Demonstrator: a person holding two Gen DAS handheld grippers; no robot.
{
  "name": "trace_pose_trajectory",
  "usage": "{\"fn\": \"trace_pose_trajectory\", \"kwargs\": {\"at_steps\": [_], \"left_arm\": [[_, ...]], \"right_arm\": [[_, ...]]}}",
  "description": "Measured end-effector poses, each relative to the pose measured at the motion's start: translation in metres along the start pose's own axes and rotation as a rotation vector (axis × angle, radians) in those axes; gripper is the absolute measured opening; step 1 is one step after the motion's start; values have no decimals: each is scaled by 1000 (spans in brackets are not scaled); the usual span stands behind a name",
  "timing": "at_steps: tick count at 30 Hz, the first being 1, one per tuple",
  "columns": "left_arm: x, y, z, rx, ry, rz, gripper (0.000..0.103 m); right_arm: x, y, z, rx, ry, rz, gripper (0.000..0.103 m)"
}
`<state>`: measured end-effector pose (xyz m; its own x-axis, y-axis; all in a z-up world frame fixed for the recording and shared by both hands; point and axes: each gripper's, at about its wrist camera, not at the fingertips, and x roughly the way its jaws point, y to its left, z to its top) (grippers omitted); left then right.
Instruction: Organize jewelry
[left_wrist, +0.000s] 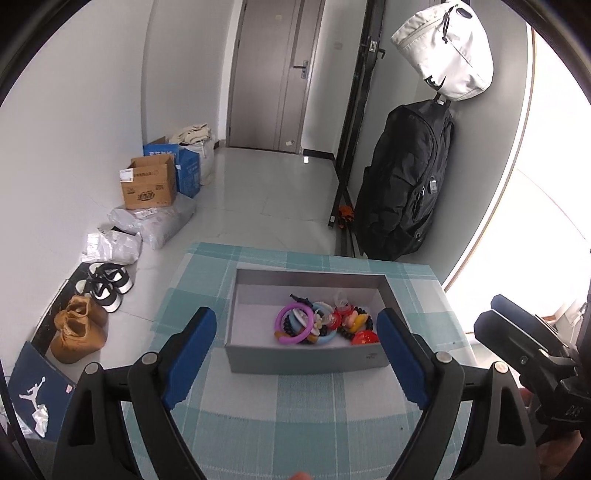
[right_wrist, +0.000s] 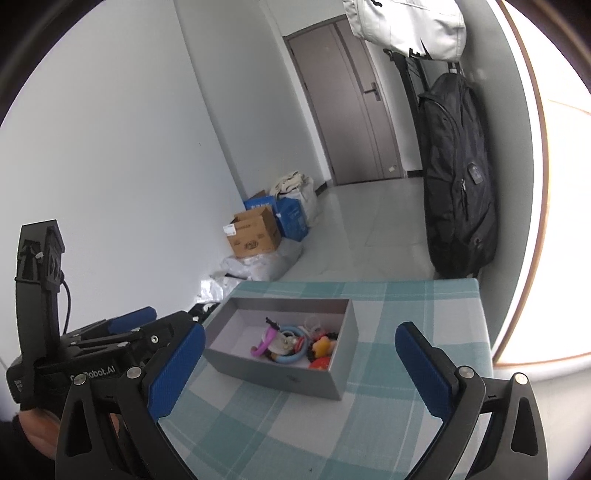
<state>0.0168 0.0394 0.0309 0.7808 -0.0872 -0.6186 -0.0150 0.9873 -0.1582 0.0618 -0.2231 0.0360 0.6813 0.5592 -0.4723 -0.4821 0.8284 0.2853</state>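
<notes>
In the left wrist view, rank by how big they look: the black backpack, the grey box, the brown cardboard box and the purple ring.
1. black backpack
2. grey box; it is nearer the camera, so true size is unsure
3. brown cardboard box
4. purple ring

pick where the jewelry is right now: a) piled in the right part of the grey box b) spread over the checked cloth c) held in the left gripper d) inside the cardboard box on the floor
a: the jewelry lies heaped toward the right end of the open grey box on the checked cloth, and nothing sits between the open jaws of the left gripper.
</notes>
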Motion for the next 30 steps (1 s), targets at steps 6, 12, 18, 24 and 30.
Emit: {"fn": "trace_pose_trajectory", "kwargs": {"at_steps": [6,12,18,24,30], "left_arm": [[-11,0,-17,-7,-19,32,86],[-13,4,-22,-10,-48,55,86],[-16,0,-24,7,-61,51,86],[-16,-4,-27,25,-58,62,86],[-13,-4,-29,18,-37,46,86]], "right_arm": [[-12,10,-13,-40,-9,-7,103],[-18,20,-23,-90,-15,-26,103],[-20,17,-26,-78,-18,-39,103],[-19,16,-26,-76,-16,-45,103],[-17,15,-27,-76,-13,-45,103]]}}
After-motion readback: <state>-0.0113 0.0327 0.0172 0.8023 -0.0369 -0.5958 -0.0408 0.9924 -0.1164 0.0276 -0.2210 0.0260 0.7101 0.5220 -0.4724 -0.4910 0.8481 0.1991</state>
